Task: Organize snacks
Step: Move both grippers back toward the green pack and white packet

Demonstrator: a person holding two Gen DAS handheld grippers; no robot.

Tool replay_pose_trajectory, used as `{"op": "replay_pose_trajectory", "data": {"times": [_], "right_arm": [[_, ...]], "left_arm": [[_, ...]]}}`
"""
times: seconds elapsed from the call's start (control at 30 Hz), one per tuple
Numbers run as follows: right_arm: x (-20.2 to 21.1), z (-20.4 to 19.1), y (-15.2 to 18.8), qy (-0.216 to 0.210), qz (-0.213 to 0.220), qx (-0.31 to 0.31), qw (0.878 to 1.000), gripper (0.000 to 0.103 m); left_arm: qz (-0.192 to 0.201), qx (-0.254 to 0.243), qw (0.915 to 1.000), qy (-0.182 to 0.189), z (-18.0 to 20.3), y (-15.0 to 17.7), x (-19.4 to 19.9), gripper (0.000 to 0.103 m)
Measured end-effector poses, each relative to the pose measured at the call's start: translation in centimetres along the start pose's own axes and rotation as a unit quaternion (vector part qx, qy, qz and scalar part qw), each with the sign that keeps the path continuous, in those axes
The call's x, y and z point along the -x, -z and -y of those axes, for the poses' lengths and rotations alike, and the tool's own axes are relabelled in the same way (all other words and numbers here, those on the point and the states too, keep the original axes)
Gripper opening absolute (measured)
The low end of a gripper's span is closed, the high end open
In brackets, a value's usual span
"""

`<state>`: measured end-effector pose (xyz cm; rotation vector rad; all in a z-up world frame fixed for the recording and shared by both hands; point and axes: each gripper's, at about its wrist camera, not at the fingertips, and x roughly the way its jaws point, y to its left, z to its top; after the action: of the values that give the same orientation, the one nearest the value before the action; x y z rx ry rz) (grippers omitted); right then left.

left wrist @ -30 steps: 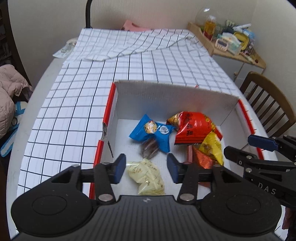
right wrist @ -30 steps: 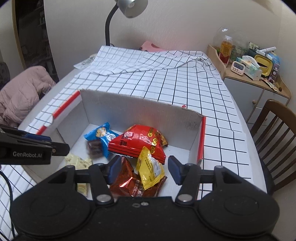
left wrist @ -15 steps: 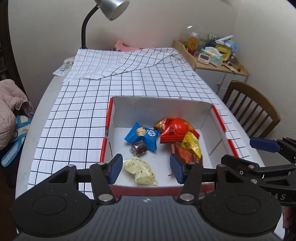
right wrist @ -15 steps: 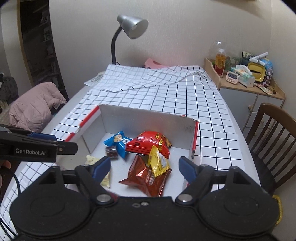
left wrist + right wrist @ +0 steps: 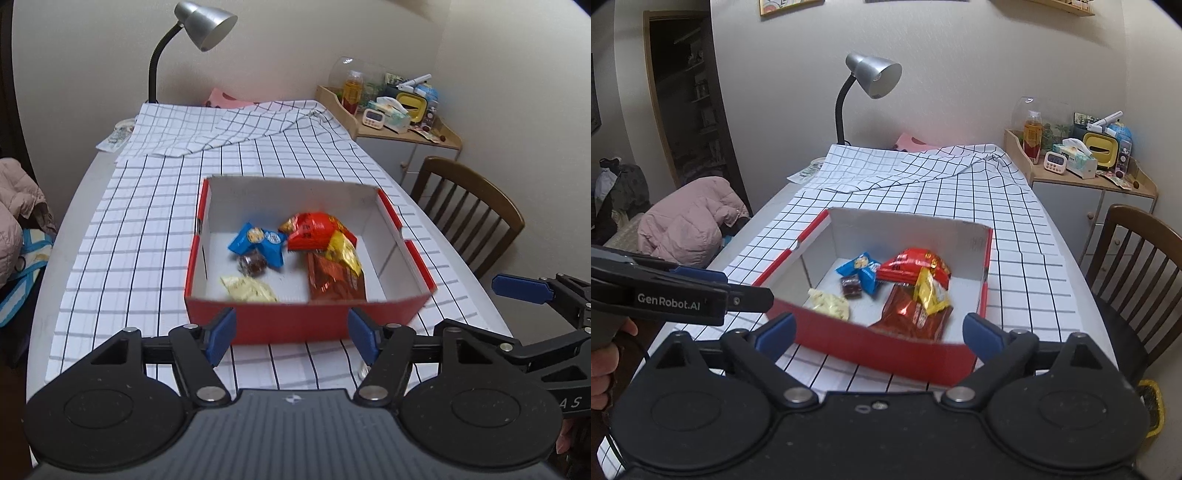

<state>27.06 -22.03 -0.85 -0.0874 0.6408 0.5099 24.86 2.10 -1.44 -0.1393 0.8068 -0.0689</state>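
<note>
Nearest the cameras, the left gripper (image 5: pixel 291 334) hangs over the checked tablecloth (image 5: pixel 122 251) just short of the box, its jaws spreading with nothing between them. The right gripper (image 5: pixel 879 332) sits beside it, jaws opening wide, also empty; the near wall of the box shows in the gap behind its blue pads but is not touched.

The red cardboard box (image 5: pixel 306 321), white inside, stands on the cloth and holds all 6 snacks. Closest to the near wall lie a pale yellow packet (image 5: pixel 249 290) on the left and a shiny orange-brown bag (image 5: pixel 336 282) on the right. A small yellow pouch (image 5: pixel 343 251) rests across the top of that bag. Behind the pale packet sits a small dark wrapped sweet (image 5: pixel 253 264), touching a blue packet (image 5: pixel 258 242). Farthest in, a red bag (image 5: pixel 314 232) lies against the blue packet and under the yellow pouch's upper end.

Beyond the box, the cloth is bunched, and a silver desk lamp (image 5: pixel 205 24) stands at the far edge.
</note>
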Motion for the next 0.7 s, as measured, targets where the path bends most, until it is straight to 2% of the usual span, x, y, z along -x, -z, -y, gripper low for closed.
{"op": "replay_pose_trajectory", "data": {"times": [0.17,0.37,0.53,0.7], "right_arm": [[1.3,-0.4,2.5,0.002,-0.001,-0.002,1.000,0.102],[1.7,0.0,5.9,0.004,-0.021,-0.013,1.000,0.102],[1.8,0.5,8.3,0.002,-0.042,0.001,0.999,0.103],[1.1,1.1,9.9,-0.011,-0.067,0.034,0.997,0.102]], "left_arm": [[-0.005,0.012,0.9999,-0.005,-0.1,2.3,1.0,0.074],[-0.031,0.045,0.9985,-0.005,-0.1,5.4,1.4,0.074],[-0.076,0.074,0.9942,-0.016,0.5,7.8,0.7,0.074],[-0.122,0.114,0.9854,-0.033,1.0,10.0,-1.0,0.074]]}}
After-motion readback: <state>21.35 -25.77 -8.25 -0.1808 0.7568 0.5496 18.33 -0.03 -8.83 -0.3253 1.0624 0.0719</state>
